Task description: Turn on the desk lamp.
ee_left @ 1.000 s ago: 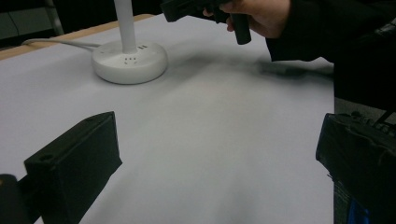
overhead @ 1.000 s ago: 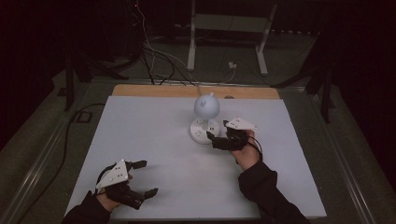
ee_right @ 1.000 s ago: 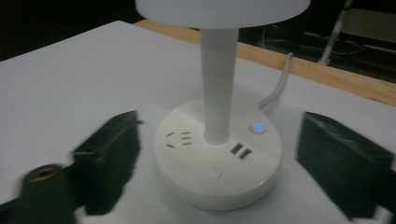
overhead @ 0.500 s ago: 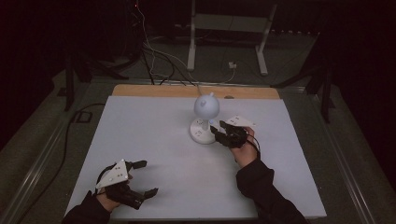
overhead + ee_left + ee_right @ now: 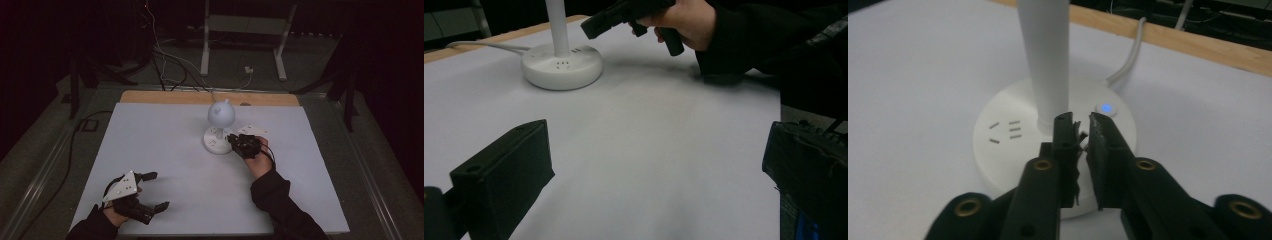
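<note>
Jaws of right gripper (image 5: 1079, 122) nearly together over lamp base (image 5: 1008, 150), beside lit blue button (image 5: 1105, 107). Left gripper (image 5: 150, 192) spread wide, near left of table (image 5: 165, 130). Lamp (image 5: 219, 127) far centre.

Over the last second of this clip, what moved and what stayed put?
The right gripper crept left, closing on the lamp base, jaws nearly shut above its edge beside a lit blue button; nothing was gripped or released. The left gripper, open, and the lamp kept their places.

black hand-held gripper (image 5: 1079, 131) with brass screws; dark sleeve (image 5: 280, 210).
</note>
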Motion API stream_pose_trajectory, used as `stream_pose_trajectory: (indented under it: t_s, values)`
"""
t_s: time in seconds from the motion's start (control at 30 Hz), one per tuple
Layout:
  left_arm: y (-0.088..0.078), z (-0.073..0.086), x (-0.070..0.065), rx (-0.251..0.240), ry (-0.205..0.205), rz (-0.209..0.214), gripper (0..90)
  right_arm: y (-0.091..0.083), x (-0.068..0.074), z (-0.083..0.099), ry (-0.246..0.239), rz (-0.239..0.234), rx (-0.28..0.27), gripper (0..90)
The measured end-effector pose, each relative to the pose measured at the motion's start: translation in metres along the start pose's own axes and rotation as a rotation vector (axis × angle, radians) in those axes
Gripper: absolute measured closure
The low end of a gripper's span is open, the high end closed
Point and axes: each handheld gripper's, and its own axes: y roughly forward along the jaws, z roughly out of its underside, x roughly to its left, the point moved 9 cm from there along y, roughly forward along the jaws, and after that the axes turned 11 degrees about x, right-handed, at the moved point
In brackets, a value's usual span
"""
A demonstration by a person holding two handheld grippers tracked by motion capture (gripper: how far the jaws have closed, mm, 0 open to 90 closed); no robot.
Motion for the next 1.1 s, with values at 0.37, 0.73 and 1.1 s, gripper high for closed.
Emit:
stream_pose_trajectory:
  t_s: [0.37, 0.73, 1.1]
  values:
    - [0.0, 0.0, 0.0, 0.0, -0.001, 0.002, 0.2, 0.007, 0.008, 0.003, -0.022, 0.002, 0.027, 90.0]
    - [0.0, 0.0, 0.0, 0.0, -0.003, 0.004, 0.2, 0.014, 0.011, 0.008, -0.038, 0.001, 0.047, 90.0]
    - [0.0, 0.0, 0.0, 0.002, -0.002, 0.004, 0.2, 0.016, 0.014, 0.009, -0.055, 0.004, 0.048, 90.0]
